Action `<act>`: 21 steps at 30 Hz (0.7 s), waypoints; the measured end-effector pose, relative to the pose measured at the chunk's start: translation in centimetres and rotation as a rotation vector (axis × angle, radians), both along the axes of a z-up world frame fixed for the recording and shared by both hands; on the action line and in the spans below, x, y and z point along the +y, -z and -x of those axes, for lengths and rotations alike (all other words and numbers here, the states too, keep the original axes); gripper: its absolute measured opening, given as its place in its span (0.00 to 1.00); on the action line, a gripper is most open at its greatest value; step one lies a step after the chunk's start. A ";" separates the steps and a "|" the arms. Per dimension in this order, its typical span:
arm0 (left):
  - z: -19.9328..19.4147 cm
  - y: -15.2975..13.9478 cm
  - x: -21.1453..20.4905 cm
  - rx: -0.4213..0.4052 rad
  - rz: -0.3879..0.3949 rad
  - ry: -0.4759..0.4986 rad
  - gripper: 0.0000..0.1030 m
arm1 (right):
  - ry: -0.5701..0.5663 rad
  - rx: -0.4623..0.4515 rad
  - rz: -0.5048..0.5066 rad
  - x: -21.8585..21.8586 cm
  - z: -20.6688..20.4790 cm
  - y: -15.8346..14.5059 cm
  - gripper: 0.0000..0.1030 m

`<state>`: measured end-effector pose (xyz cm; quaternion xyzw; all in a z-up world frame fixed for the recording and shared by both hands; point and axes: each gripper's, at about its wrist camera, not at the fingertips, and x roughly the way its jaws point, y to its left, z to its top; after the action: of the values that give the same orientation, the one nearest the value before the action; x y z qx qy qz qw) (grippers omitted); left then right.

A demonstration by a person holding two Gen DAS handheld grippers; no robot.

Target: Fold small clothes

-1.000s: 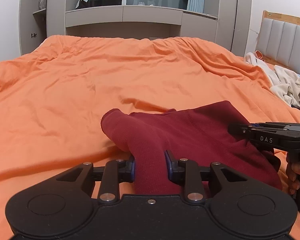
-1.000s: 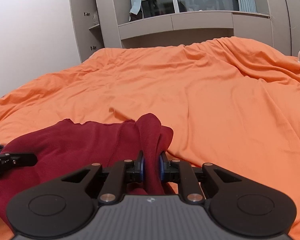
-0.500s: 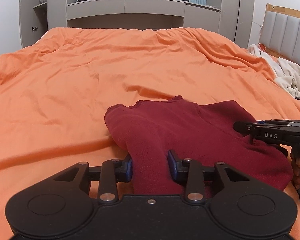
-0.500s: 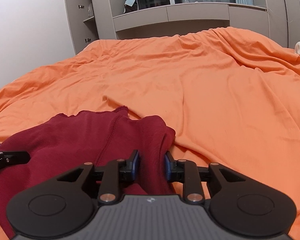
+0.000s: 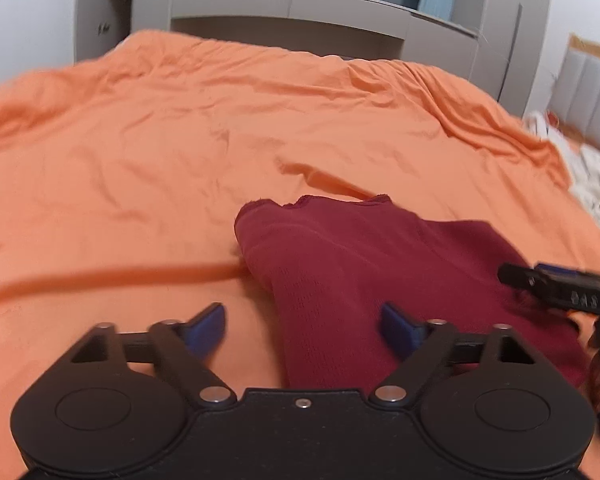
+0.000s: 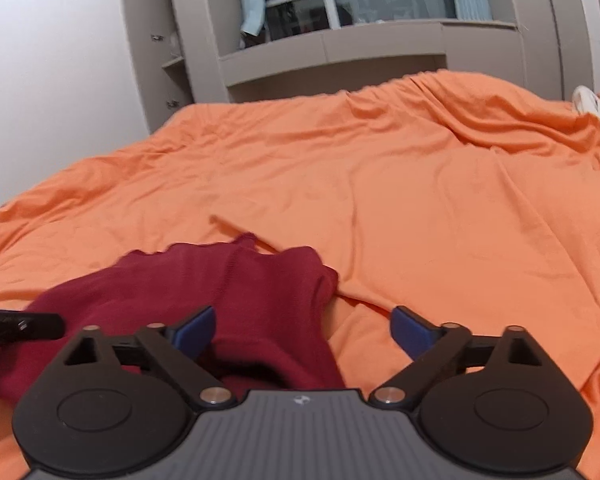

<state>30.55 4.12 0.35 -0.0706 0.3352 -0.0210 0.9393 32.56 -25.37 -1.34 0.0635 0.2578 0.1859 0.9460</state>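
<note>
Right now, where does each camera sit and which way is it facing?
Left wrist: on the left tool, facing down the orange bedsheet toward grey cabinets; its jaws are opening over the dark red knitted garment.
Right wrist: on the right tool, same heading, jaws opening.
Shared: garment, sheet, cabinets; each shows the other tool.

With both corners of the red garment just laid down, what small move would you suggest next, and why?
Probably draw both back. The left hand-held gripper and right hand-held gripper are opening, pads off the dark red garment, which lies on the orange bedcover.
</note>
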 end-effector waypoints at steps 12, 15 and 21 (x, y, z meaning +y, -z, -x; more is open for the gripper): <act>2.5 -0.1 1.0 -0.021 0.057 -0.020 0.98 | -0.122 -0.077 0.189 2.7 6.3 -0.3 1.00; 3.3 -0.3 1.0 -0.040 0.052 -0.021 0.99 | -0.077 -0.083 0.202 2.4 6.5 -0.2 1.00; 4.9 -0.4 0.4 -0.082 0.022 -0.030 0.99 | -0.058 -0.067 0.237 2.2 5.9 0.9 1.00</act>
<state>25.62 4.55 0.77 -0.0851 0.2948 -0.0137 0.9517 26.62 -23.15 -2.22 -0.0623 0.2478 0.1836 0.9492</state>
